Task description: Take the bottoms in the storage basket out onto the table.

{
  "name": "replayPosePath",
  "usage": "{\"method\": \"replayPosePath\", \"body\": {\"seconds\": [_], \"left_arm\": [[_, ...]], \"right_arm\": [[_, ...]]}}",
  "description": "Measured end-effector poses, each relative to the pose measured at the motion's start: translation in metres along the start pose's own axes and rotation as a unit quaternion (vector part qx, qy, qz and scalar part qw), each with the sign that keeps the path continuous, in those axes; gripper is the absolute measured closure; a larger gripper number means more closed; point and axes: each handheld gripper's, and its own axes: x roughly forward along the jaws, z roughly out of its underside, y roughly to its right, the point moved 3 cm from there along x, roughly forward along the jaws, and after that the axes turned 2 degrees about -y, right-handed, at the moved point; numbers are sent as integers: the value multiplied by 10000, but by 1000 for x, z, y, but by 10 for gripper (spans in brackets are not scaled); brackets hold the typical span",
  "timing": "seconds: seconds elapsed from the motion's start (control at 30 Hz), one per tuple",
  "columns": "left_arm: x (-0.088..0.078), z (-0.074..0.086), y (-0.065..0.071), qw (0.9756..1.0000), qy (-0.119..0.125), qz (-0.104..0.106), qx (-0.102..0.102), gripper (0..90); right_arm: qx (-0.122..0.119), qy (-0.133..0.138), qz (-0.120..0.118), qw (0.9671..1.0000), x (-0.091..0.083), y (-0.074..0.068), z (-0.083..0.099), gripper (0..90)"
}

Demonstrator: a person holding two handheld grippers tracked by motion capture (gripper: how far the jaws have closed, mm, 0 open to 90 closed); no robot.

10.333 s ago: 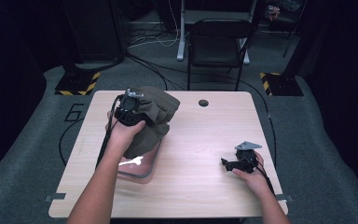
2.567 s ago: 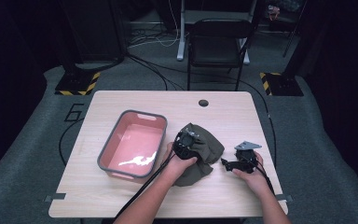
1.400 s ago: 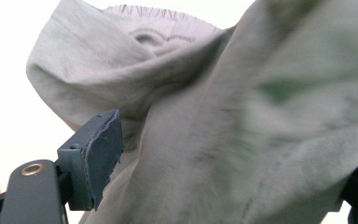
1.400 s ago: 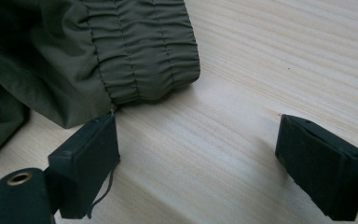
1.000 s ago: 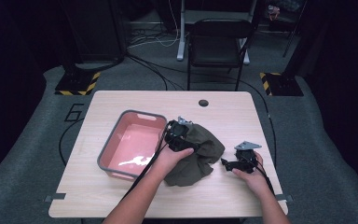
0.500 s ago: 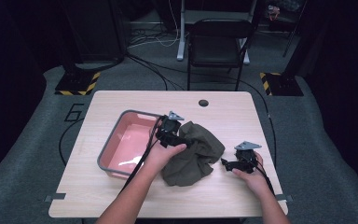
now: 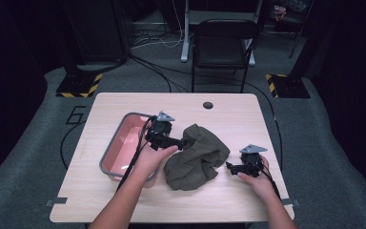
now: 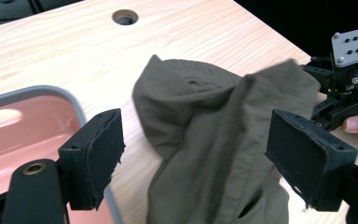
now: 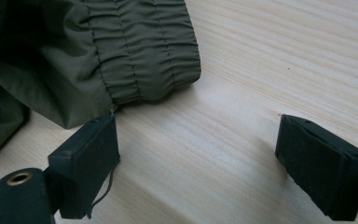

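1. A pink tub (image 7: pixel 124 148) is found at the table's (image 7: pixel 124 102) nine o'clock side, empty, presumably left within reach as the source bin.
2. The left gripper (image 7: pixel 171 141) is held above the tub's rim, jaws wide and gripping nothing.
3. An olive garment (image 7: pixel 195 157) lies crumpled at centre, judged set out for handling.
4. The right gripper (image 7: pixel 236 168) is rested at four o'clock, jaws wide, just beside the elastic hem (image 9: pixel 144 56).
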Motion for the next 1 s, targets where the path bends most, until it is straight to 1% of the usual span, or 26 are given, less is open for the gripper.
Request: {"method": "replayPosePath", "body": {"seconds": [0.17,0.23,0.3,0.33,0.37,0.4,0.53,0.6,0.63,0.7,0.73,0.8,0.87,0.9,0.93,0.97,1.0], "left_arm": [[-11,6,-12,9999,67,-92,-94,191],[-15,10,-19,9997,98,-145,-179,195],[-18,14,-24,9996,80,-196,-188,195],[-22,18,-30,9994,115,-236,-239,201],[-22,18,-30,9994,115,-236,-239,202],[-24,21,-33,9991,142,-260,-315,202],[-28,27,-42,9987,131,-342,-362,203],[-31,30,-46,9982,190,-363,-441,209],[-33,33,-50,9982,167,-403,-419,209],[-35,36,-53,9974,212,-448,-525,209],[-36,38,-56,9970,200,-466,-579,210],[-38,41,-60,9966,208,-501,-616,210],[-41,45,-64,9965,214,-523,-623,210],[-43,49,-69,9962,171,-560,-646,210],[-43,49,-69,9962,171,-560,-646,210],[-45,54,-73,9957,148,-579,-709,210],[-45,54,-73,9957,148,-579,-709,210]], "right_arm": [[11,1,-8,10000,0,0,0,126],[12,2,-9,10000,0,0,0,126],[13,2,-10,10000,0,0,0,126],[12,2,-9,10000,0,0,0,126],[12,2,-9,10000,0,0,0,126],[14,2,-10,10000,0,0,0,126],[3,1,-1,10000,0,0,0,126],[13,2,-10,10000,0,0,0,126],[9,2,-9,10000,0,0,0,126],[15,1,-10,10000,0,0,0,126],[11,1,-9,10000,0,0,0,126],[11,2,-9,10000,0,0,0,126],[12,3,-8,10000,0,0,0,126],[11,1,-8,10000,0,0,0,126],[12,2,-8,10000,0,0,0,126],[9,1,-9,10000,0,0,0,126],[9,1,-9,10000,0,0,0,126]]}}
